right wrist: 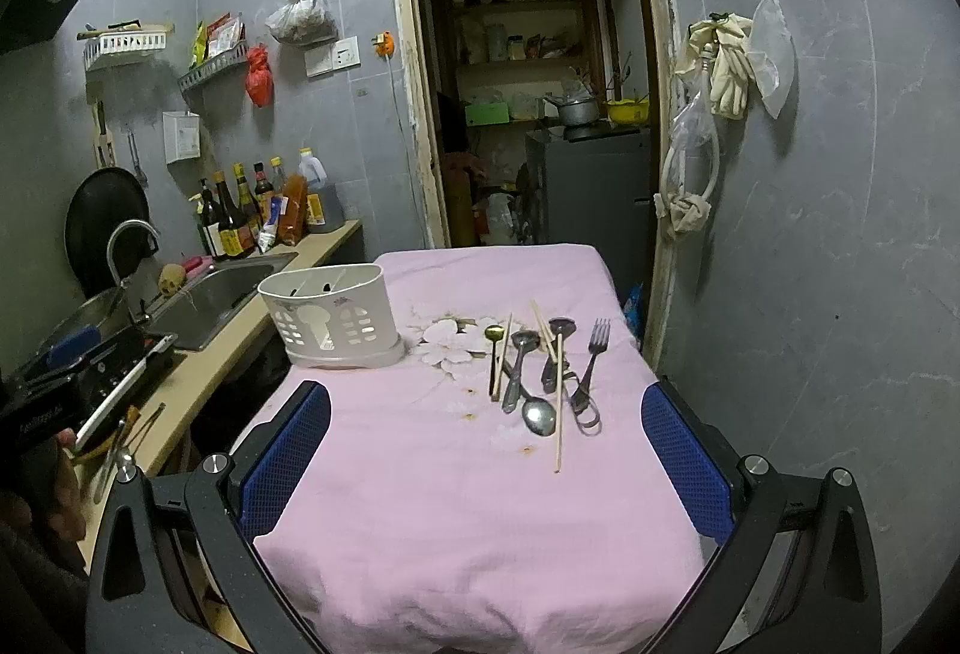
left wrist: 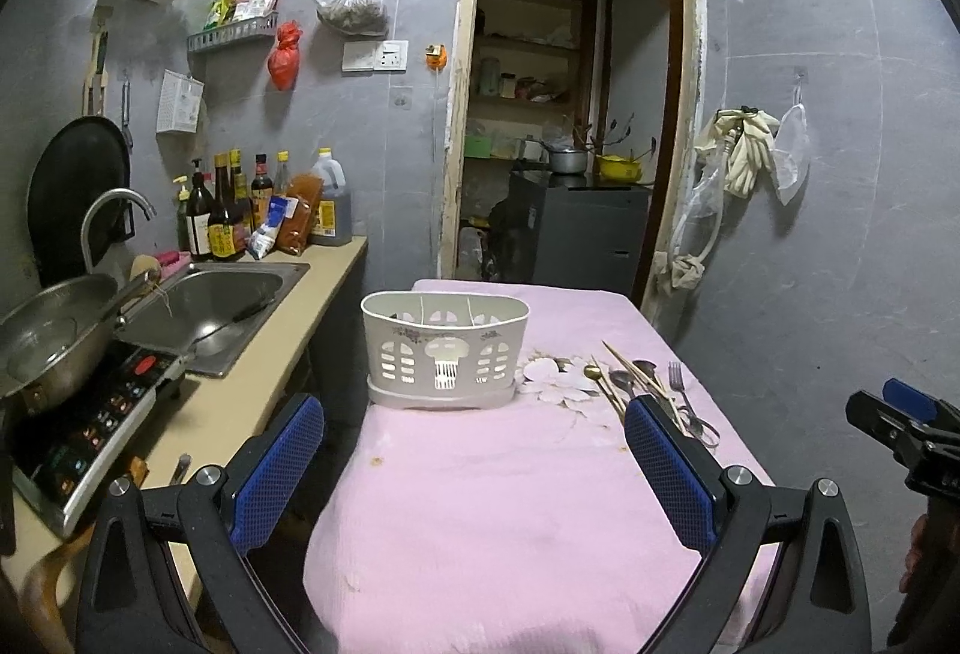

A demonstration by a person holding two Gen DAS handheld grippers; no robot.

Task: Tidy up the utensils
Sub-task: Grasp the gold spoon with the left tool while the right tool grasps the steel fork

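Note:
A white slotted utensil holder [left wrist: 445,348] stands on the pink-covered table [left wrist: 480,504]; it also shows in the right wrist view [right wrist: 333,318] at the table's left. Loose utensils lie to its right: a gold spoon [right wrist: 493,354], steel spoons [right wrist: 519,372], a fork [right wrist: 591,360] and wooden chopsticks [right wrist: 559,402]. In the left wrist view the utensils [left wrist: 648,390] lie partly behind my right finger. My left gripper [left wrist: 474,468] is open and empty above the table's near part. My right gripper [right wrist: 486,450] is open and empty, short of the utensils.
A counter [left wrist: 240,402] runs along the left with a sink [left wrist: 210,306], a pan on an induction cooker [left wrist: 90,414] and bottles [left wrist: 252,210]. An open doorway [left wrist: 570,114] is behind the table. Gloves and bags hang on the right wall [right wrist: 726,66].

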